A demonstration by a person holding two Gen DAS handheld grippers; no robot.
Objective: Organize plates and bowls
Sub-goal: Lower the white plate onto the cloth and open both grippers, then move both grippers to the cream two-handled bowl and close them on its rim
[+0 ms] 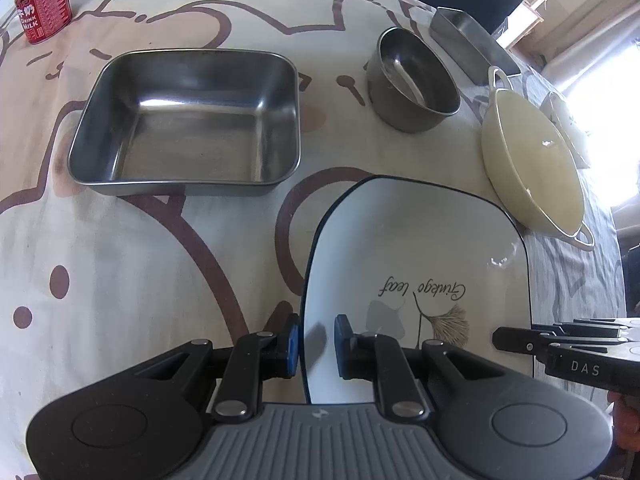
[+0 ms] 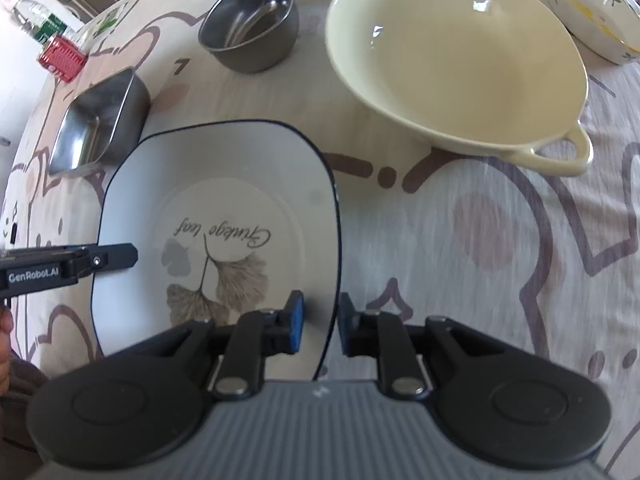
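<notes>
The white square plate (image 1: 420,248) with a dark rim and a ginkgo leaf print lies on the patterned tablecloth (image 1: 140,280), near the table's front edge, its near edge cut off in both views by the gripper bodies. The left gripper (image 1: 316,344) straddles the plate's left rim, one blue pad outside and one over the plate, jaws narrowed around the edge; whether the pads actually press the rim is hard to tell. The right gripper (image 2: 320,322) straddles the opposite rim in the same way, and its contact is equally unclear. Each gripper shows in the other's view only as a dark tip coming in from the side. Just beyond the plate stands a cream two-handled bowl (image 2: 456,64), apart from it. Farther back is a round steel bowl (image 1: 412,80) with a utensil inside, too dim to identify. To the left sits a square steel tray (image 1: 188,120), close to the plate's corner. A floral bowl (image 2: 596,12) is cut off by the frame edge, a long steel dish (image 1: 472,40) lies at the back, and a red milk can (image 1: 42,0) stands far left.
</notes>
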